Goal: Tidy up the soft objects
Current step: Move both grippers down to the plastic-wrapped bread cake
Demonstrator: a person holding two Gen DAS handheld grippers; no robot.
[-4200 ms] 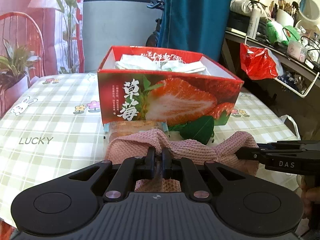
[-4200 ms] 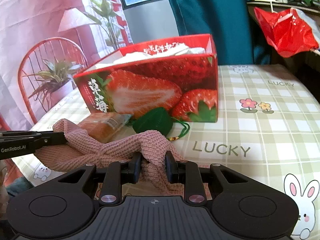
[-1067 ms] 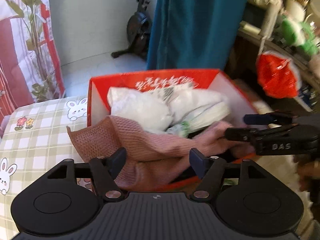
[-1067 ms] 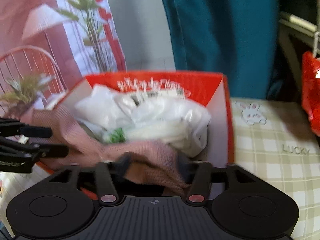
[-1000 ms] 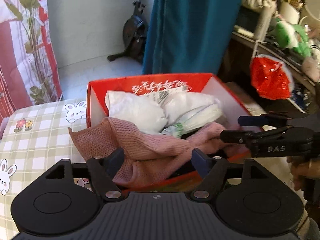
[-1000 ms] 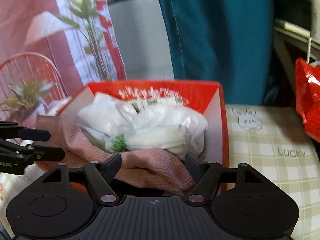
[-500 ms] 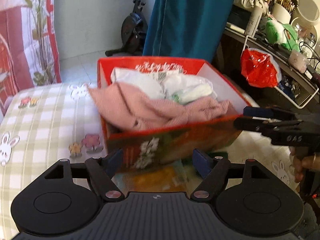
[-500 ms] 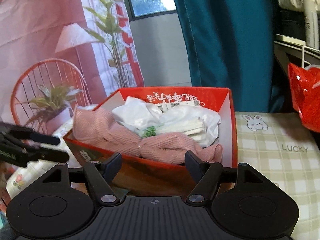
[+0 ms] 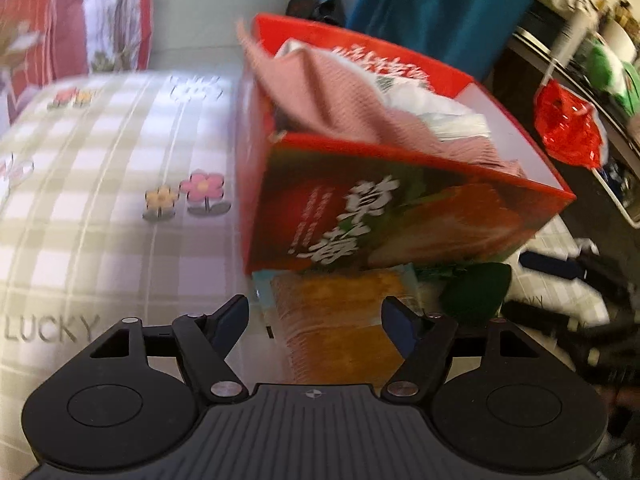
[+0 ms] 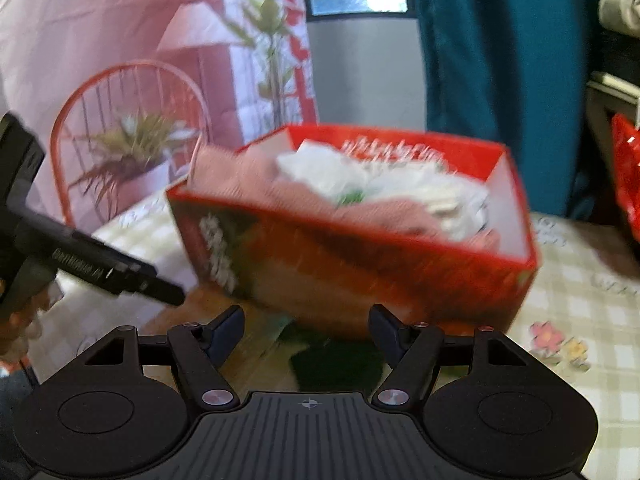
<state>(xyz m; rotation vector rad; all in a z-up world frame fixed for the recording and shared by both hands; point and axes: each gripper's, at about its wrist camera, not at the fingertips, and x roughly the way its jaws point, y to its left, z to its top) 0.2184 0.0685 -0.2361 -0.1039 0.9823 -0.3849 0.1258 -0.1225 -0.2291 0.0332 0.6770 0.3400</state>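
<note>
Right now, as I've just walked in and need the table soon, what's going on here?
A person is tidying soft things into the red strawberry box on the checked tablecloth. The pink cloth already lies in it, over white bags. The left hand-held gripper hangs over an orange packet before the box, its jaws closing but not touching it. The right hand-held gripper is open and empty, near a dark green item.

Motion blur smeared the red box (image 10: 360, 256) and its print. The orange packet (image 9: 344, 320) lay partly hidden beneath it; the shelf clutter (image 9: 600, 52) was unreadable.
</note>
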